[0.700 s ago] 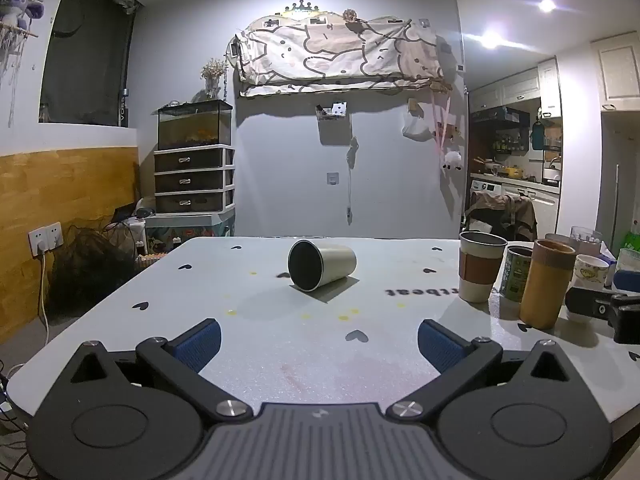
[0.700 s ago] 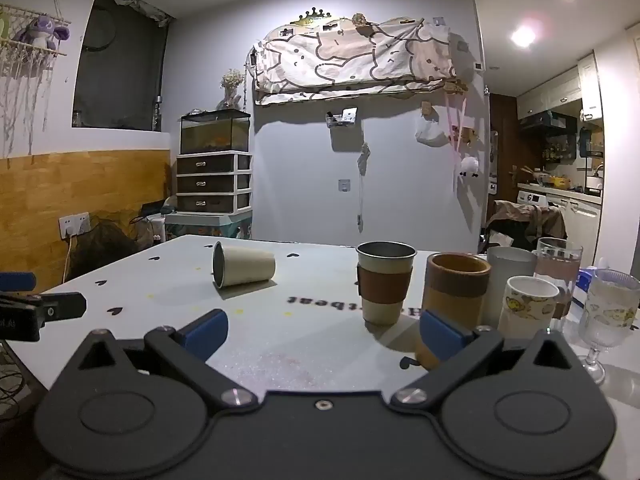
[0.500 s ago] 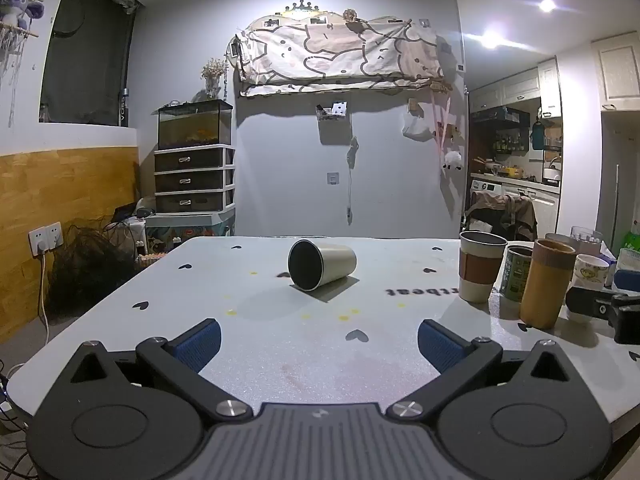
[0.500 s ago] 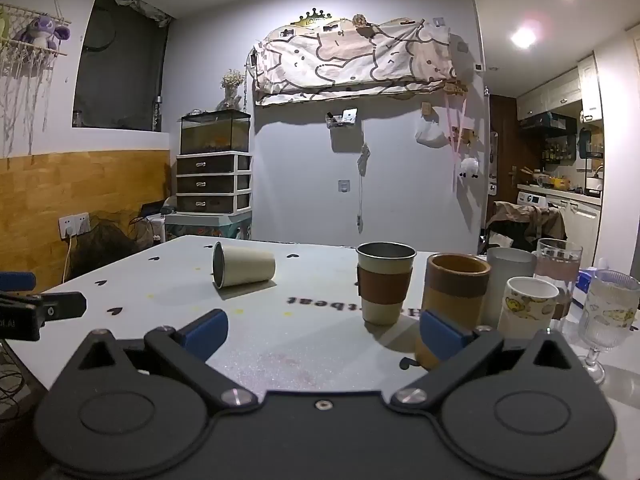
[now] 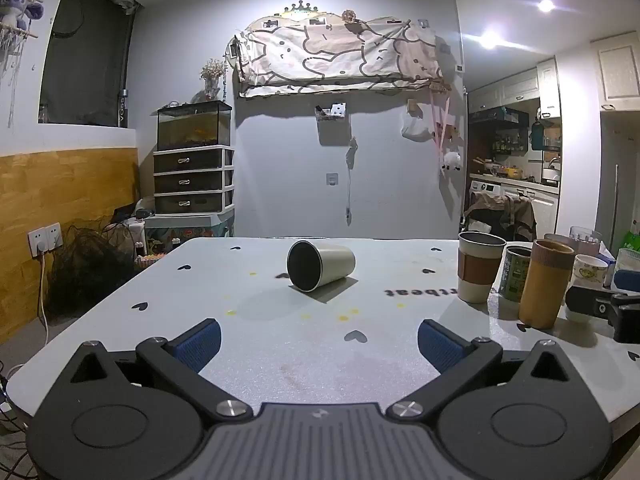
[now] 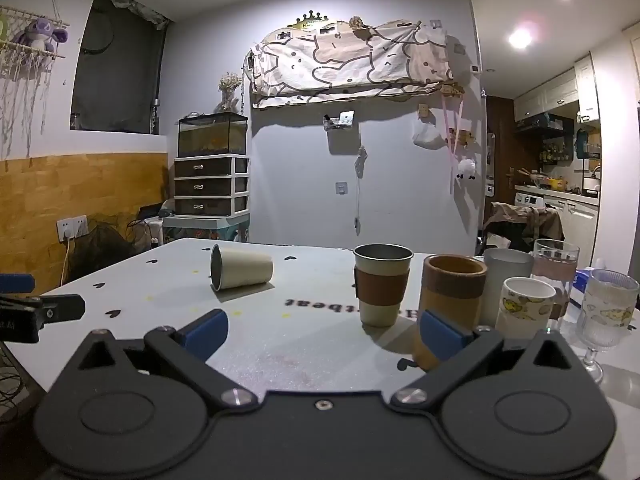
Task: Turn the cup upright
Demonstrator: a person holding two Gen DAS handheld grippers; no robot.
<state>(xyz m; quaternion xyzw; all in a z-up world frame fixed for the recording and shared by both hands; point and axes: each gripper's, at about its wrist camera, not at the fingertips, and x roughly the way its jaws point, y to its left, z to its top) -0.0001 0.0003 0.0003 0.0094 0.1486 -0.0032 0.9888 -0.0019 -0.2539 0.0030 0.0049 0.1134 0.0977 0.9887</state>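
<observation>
Nothing moved; cup [image 5: 321,265] on side mid-table [image 5: 280,344], bare surface around; both jaws spread, empty.

The cup [image 5: 320,265] lies on its side mid-table [image 5: 280,344], left of the upright cups [image 5: 480,267].

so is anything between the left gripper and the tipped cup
No. In the left wrist view, only bare table lies between the left gripper and the cup.
</observation>
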